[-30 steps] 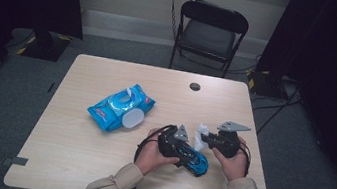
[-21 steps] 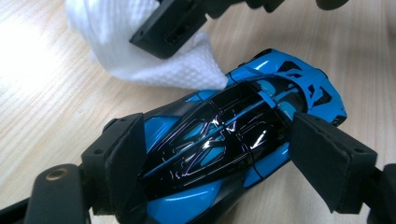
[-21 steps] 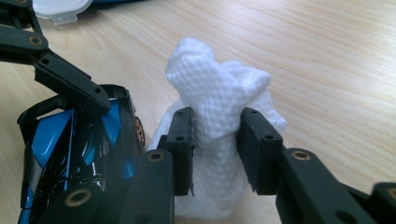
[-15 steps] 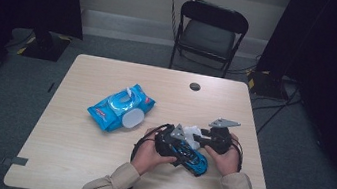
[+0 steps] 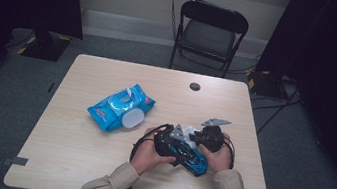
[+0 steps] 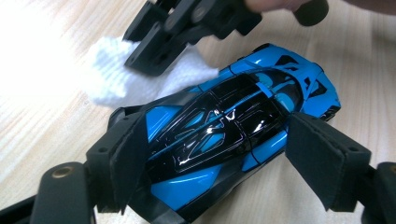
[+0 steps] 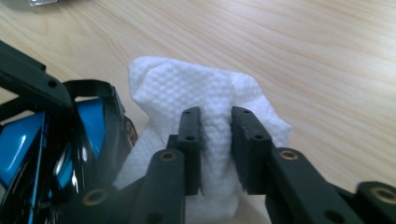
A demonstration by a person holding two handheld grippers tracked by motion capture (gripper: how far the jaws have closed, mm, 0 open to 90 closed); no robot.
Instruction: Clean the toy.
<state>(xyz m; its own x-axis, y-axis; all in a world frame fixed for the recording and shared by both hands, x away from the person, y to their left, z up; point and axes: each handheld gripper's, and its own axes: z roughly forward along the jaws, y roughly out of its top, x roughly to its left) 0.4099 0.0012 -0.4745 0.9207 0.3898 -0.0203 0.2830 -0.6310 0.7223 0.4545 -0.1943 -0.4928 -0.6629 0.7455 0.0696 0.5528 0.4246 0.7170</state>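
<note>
A glossy blue and black toy car (image 6: 224, 126) lies on the table between my left gripper's (image 6: 215, 140) jaws, whose pads press on its two sides. In the high view the car (image 5: 190, 157) sits near the table's front edge between both hands. My right gripper (image 7: 215, 116) is shut on a bunched white wipe (image 7: 187, 88); its jaws have just been closing with the wipe between them. The wipe (image 6: 112, 79) touches one end of the car, with the right gripper (image 6: 163, 46) right above it.
A blue pack of wet wipes (image 5: 119, 107) with its white lid flipped open lies left of centre on the light wooden table (image 5: 95, 164). A small dark round spot (image 5: 195, 86) sits near the far edge. A black folding chair (image 5: 210, 30) stands behind the table.
My right gripper has moved left and down with the wipe, up against the car. The left gripper and the car have stayed put.
</note>
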